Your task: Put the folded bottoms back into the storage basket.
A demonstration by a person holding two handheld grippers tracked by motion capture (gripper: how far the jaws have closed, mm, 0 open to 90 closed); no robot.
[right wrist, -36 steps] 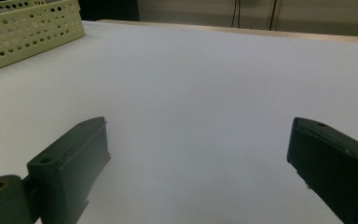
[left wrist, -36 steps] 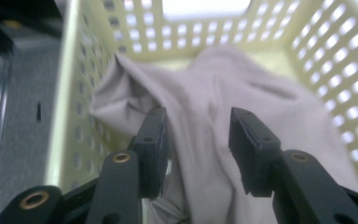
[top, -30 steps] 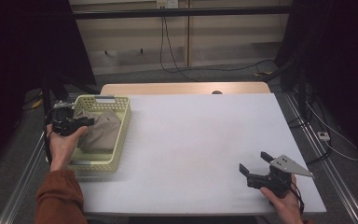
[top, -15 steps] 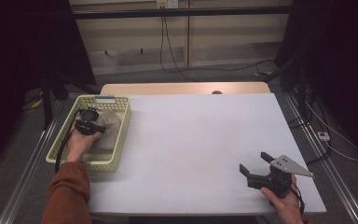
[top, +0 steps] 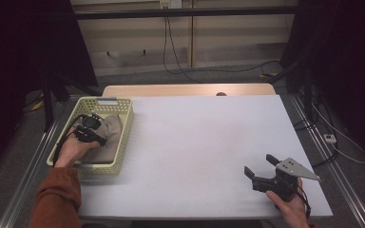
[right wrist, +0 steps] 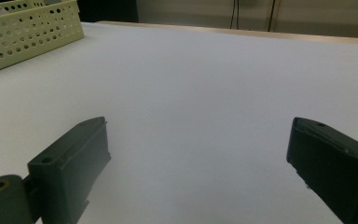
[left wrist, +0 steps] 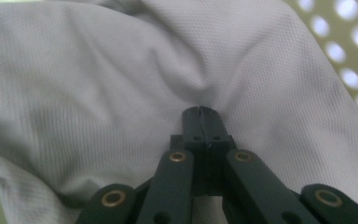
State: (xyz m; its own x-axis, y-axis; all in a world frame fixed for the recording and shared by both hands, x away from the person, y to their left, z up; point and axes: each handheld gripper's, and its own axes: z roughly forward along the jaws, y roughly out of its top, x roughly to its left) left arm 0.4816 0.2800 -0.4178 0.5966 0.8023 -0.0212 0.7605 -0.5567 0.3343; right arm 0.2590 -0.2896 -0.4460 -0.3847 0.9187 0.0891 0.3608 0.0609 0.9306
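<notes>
cloth: beige | basket: pale yellow, perforated | table: white | grippers: black

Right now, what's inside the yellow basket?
A crumpled beige cloth fills the perforated basket, with the left gripper down in it, jaws shut, pinching a fold. Anything under the cloth is covered.

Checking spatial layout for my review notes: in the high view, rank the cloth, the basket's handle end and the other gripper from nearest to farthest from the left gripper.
1. Cloth: in the basket, pinched by the left gripper.
2. Basket handle end: just beyond, at the far rim.
3. Right gripper: across the table, at the near right.
</notes>
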